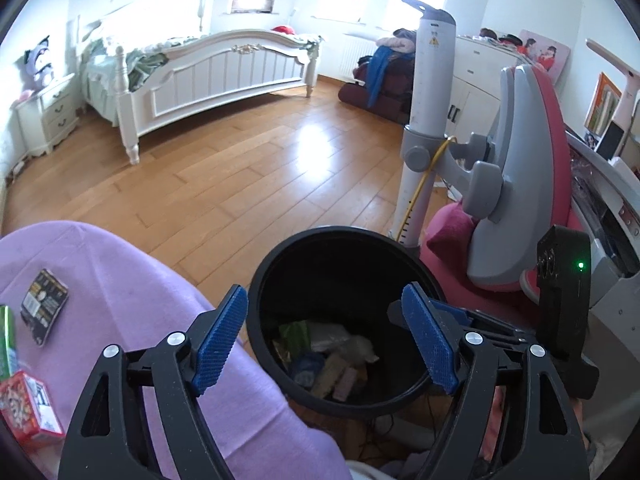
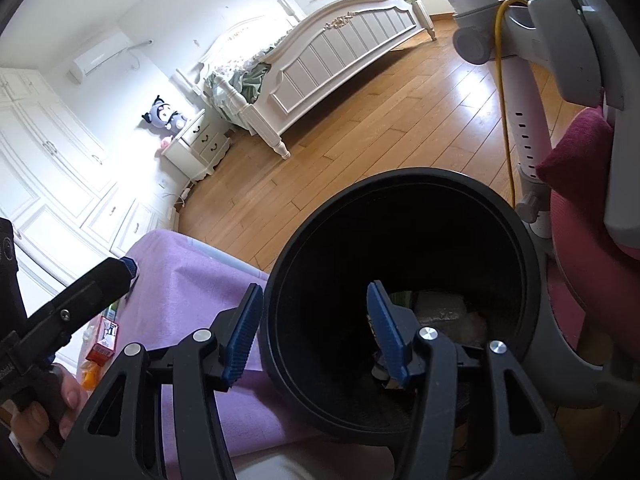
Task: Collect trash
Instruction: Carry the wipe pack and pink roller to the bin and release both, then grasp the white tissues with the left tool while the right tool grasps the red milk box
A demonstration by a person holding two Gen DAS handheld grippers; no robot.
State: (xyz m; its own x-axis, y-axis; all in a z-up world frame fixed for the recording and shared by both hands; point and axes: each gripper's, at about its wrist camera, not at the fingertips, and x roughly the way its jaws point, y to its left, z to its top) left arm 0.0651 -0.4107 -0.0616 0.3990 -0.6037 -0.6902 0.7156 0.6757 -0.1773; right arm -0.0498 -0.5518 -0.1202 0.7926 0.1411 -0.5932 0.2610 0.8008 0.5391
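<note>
A black round bin point(image 1: 340, 236) stands beside the table with the purple cloth point(image 1: 120, 280). Several wrappers and packets point(image 1: 332, 356) lie at its bottom. My left gripper point(image 1: 326, 340) hangs open over the bin's mouth with nothing between its blue pads. In the right wrist view my right gripper point(image 2: 314, 338) is open too and straddles the bin's point(image 2: 400, 178) near left wall, one finger outside it over the cloth point(image 2: 192, 280) and one inside, holding nothing. On the cloth lie a black packet point(image 1: 44, 306), a red box point(image 1: 28, 412) and a green carton point(image 1: 6, 340).
A pink and grey chair point(image 1: 520, 184) stands close on the bin's right, with a white pole point(image 1: 428, 80) and a yellow cable point(image 1: 420, 184) behind it. Wooden floor point(image 1: 240, 168) stretches to a white bed point(image 1: 224, 68) and a nightstand point(image 1: 52, 112). A hand point(image 2: 68, 396) holds the left gripper.
</note>
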